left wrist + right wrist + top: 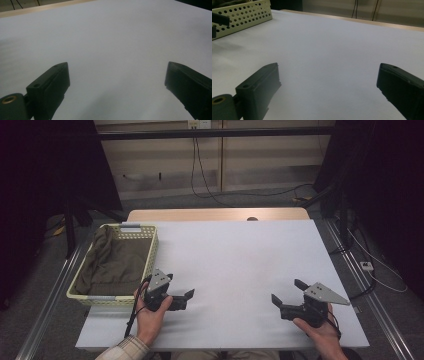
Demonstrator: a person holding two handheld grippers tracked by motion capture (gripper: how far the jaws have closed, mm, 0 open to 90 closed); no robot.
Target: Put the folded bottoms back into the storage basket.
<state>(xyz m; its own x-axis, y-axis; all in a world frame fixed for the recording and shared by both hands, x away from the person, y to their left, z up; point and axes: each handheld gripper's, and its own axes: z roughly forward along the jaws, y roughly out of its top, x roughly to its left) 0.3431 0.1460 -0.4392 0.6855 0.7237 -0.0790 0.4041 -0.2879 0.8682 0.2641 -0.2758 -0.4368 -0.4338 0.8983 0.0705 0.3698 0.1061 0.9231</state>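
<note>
Both grippers idle over bare table, olive cloth waiting in basket.

Left gripper (pixel 176 289) and right gripper (pixel 287 292) both have jaws spread wide, nothing held. Nearest thing is the olive cloth (pixel 112 262), bunched inside the yellow basket (pixel 150 255) at the table's (pixel 235 255) left edge, just beside the left gripper. Likely light, limp, not slippery, not fragile; it should sag and drag. Best pinch a raised fold or the edge draped over the rim.

White table (pixel 235 260), cables (pixel 200 175) beyond
</note>
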